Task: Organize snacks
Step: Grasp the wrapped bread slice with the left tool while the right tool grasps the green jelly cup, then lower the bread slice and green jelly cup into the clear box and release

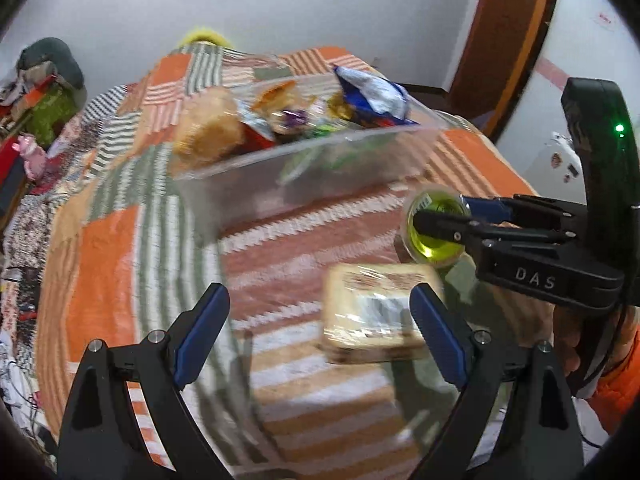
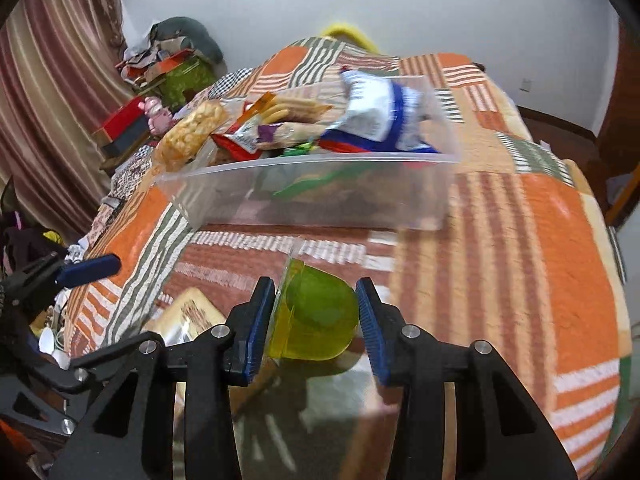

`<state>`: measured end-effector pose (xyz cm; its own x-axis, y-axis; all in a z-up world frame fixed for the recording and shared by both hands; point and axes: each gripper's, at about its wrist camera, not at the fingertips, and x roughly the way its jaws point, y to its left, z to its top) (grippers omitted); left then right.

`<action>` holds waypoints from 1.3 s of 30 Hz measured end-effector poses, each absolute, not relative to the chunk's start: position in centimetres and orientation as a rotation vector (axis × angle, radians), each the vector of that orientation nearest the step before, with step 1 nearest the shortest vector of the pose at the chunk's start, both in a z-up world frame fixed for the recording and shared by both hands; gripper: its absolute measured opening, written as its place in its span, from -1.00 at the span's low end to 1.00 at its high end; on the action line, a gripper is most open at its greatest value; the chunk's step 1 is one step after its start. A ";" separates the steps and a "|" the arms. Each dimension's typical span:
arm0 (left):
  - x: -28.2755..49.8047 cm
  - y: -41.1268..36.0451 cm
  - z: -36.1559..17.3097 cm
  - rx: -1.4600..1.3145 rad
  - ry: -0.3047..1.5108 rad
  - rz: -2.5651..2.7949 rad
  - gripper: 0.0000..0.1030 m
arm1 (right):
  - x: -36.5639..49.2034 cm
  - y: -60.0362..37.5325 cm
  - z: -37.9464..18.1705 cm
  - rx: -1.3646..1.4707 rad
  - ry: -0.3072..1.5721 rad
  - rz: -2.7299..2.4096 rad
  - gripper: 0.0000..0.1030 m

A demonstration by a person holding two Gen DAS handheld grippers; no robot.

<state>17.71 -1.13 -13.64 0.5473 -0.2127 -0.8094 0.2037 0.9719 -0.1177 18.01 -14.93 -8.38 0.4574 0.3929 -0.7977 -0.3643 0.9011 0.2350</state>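
Note:
A clear plastic bin [image 1: 304, 168] [image 2: 320, 196] stands on the patchwork bedspread, filled with snack bags: a blue-and-white bag [image 1: 372, 98] [image 2: 376, 116] and a pack of round puffs [image 1: 208, 128] [image 2: 188, 136]. My right gripper [image 2: 316, 312] [image 1: 440, 212] is shut on a green jelly cup [image 2: 316, 320] [image 1: 434, 242], held on its side in front of the bin. Lower down lies a wrapped beige cake packet [image 1: 372, 316] [image 2: 188, 312]. My left gripper [image 1: 320, 332] hangs open above the bedspread; the packet lies by its right finger.
The bed drops off at the left and right edges. Piled clothes and boxes [image 2: 168, 64] sit beyond the bed at the back left, beside a striped curtain [image 2: 48, 100]. A brown wooden door frame [image 1: 504, 40] stands at the right. A person's orange sleeve [image 1: 624, 384] shows behind the right gripper.

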 end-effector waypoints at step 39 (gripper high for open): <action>20.5 -3.8 -14.1 -0.068 0.920 -0.249 0.57 | 16.8 -16.9 -6.1 0.059 0.929 0.449 -0.25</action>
<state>20.49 -3.82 -14.14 0.5795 -0.2421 -0.7782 0.1842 0.9691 -0.1644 16.78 -16.90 -6.13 0.5136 0.3980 -0.7602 -0.3478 0.9065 0.2396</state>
